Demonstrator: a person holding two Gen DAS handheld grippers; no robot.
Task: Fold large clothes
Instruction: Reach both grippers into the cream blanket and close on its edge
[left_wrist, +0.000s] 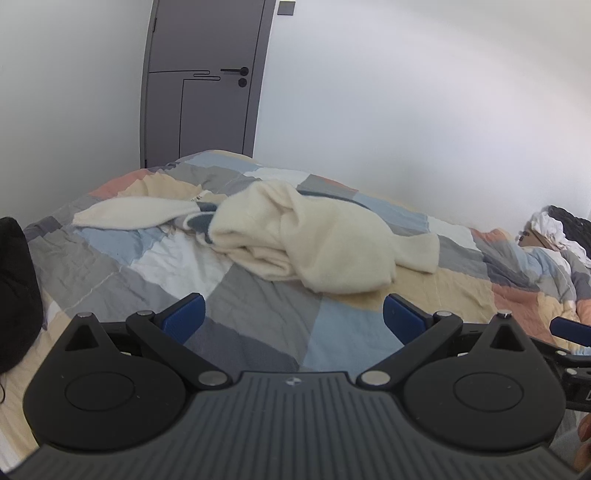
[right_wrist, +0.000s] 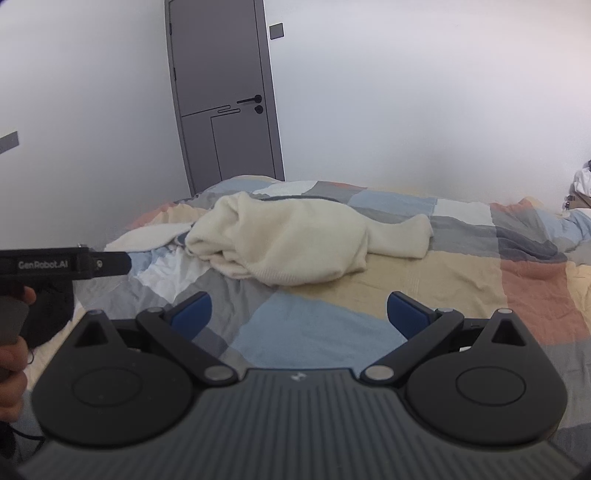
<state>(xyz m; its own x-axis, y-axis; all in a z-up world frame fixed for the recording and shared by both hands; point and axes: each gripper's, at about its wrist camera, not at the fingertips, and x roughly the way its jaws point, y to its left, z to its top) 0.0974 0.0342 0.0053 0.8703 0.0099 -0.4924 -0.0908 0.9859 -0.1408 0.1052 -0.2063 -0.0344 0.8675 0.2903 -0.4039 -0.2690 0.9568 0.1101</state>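
A cream knitted sweater (left_wrist: 314, 236) lies crumpled in a heap on the patchwork quilt of grey, blue, peach and beige squares (left_wrist: 258, 325), one sleeve trailing from the heap toward the grey door (left_wrist: 207, 77) side. The left gripper (left_wrist: 293, 314) hangs short of the heap with its blue-padded jaws spread wide and empty; the right gripper (right_wrist: 299, 314) does the same just beside it. Folding has not begun; this looks like the approach step. The next move probably calls for pinching two edges of the heap and spreading it flat.
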